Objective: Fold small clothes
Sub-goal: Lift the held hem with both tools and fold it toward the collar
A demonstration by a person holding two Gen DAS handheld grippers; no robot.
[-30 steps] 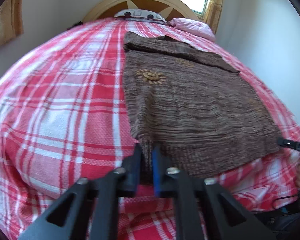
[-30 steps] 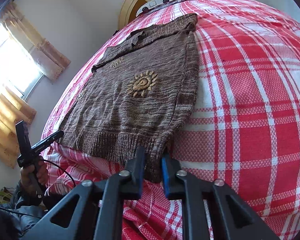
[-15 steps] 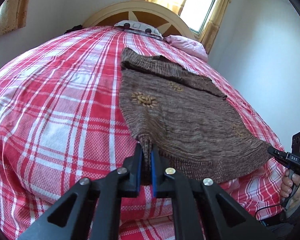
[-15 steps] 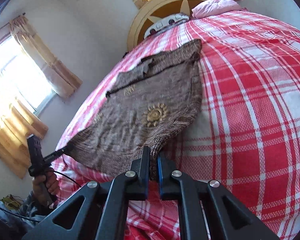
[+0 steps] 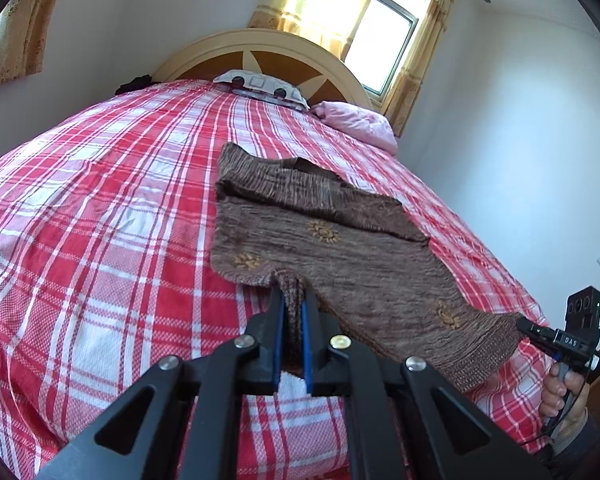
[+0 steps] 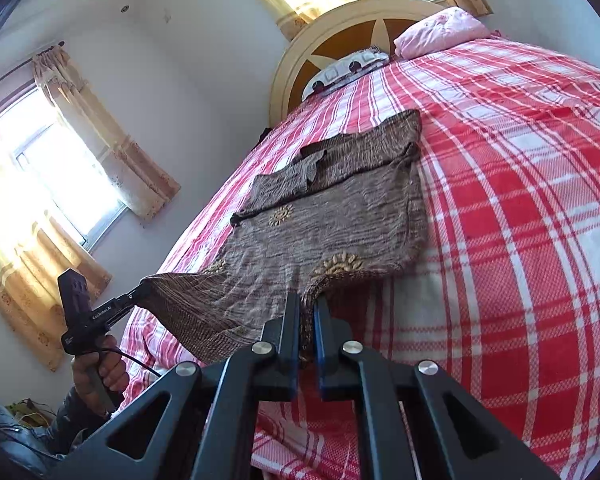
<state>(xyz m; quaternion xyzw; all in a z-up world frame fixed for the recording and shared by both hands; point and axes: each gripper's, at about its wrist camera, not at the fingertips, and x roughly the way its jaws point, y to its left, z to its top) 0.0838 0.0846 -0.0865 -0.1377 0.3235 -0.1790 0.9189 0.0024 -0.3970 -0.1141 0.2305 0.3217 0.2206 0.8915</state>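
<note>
A brown knit sweater (image 5: 360, 248) with small sun motifs lies on a red plaid bedspread (image 5: 100, 240), collar toward the headboard. My left gripper (image 5: 291, 304) is shut on one corner of its hem, which is raised off the bed. In the same view the right gripper (image 5: 521, 325), held by a hand, pinches the opposite hem corner. The right wrist view shows the sweater (image 6: 340, 216) with the right gripper (image 6: 307, 306) shut on its near hem corner. There the left gripper (image 6: 144, 286) holds the far corner, so the hem hangs stretched between the two.
A rounded wooden headboard (image 5: 260, 52) stands at the far end, with a patterned pillow (image 5: 260, 86) and a pink pillow (image 5: 360, 124) below it. Curtained windows (image 6: 60, 168) flank the bed. Plaid bedspread (image 6: 520, 200) stretches wide on both sides of the sweater.
Both grippers rose and tilted up with the hem corners, lifting the sweater's bottom edge off the bed. The right jaws drew tight on the fabric.
</note>
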